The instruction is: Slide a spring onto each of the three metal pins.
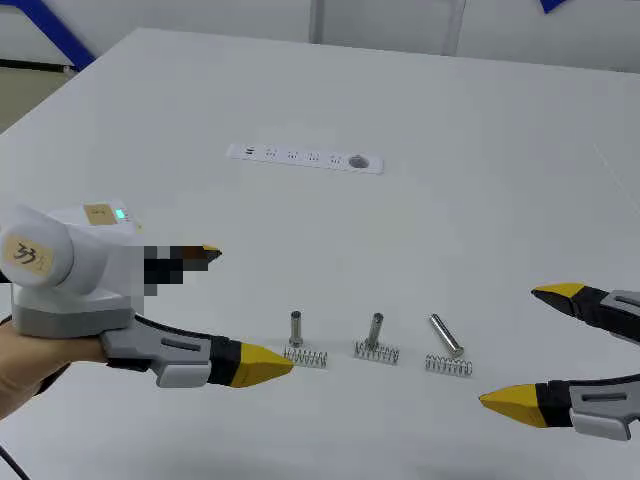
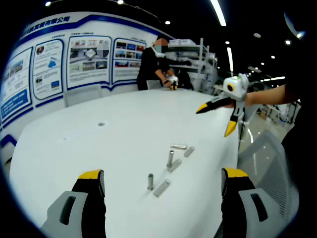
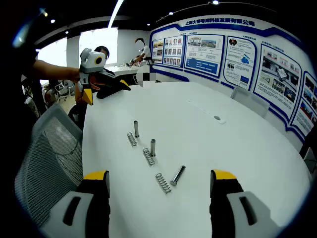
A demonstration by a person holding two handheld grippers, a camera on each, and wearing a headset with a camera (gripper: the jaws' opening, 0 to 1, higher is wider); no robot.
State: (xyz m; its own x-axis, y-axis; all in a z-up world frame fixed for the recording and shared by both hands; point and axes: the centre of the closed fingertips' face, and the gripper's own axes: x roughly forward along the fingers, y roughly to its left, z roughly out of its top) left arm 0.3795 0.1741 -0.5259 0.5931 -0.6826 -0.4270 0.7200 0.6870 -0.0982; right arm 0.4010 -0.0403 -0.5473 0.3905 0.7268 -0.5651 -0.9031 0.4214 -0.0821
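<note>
- Both pairs of yellow-tipped jaws are spread wide with nothing between them. The left gripper [image 1: 250, 310] hovers at the near left over the white tabletop [image 1: 480, 150], and the right gripper [image 1: 510, 346] at the near right.
- Three short silver metal pins sit in a left-to-right row between the grippers. The left pin [image 1: 296, 328] and the middle pin [image 1: 376, 328] stand upright. The right pin [image 1: 446, 336] lies on its side, its long axis running from far left to near right.
- Three small coiled wire springs lie flat on the table, none on a pin: the left spring [image 1: 306, 357], the middle spring [image 1: 377, 351] and the right spring [image 1: 448, 365]. Each rests just beside the foot of its pin on the near side, with its long axis left to right.
- The lower tip of the left gripper is just beside the left spring, so that spring's end faces those jaws and the left gripper is the nearer one for that pair. The right gripper is nearer the fallen pin and its spring, which lie straight ahead of its jaws in the right gripper view.
- As I judge it, each spring lies crosswise to an upright pin, so it must be lifted and turned on end before it can slide down. The fallen pin may need standing up first.
- A round tan sticker [image 1: 28, 256] on the left gripper's white body reads "33". The blue-and-white wall posters [image 3: 240, 54] carry Chinese text too small to read. The long white power strip [image 1: 305, 158], far across the table, shows no readable brand.
</note>
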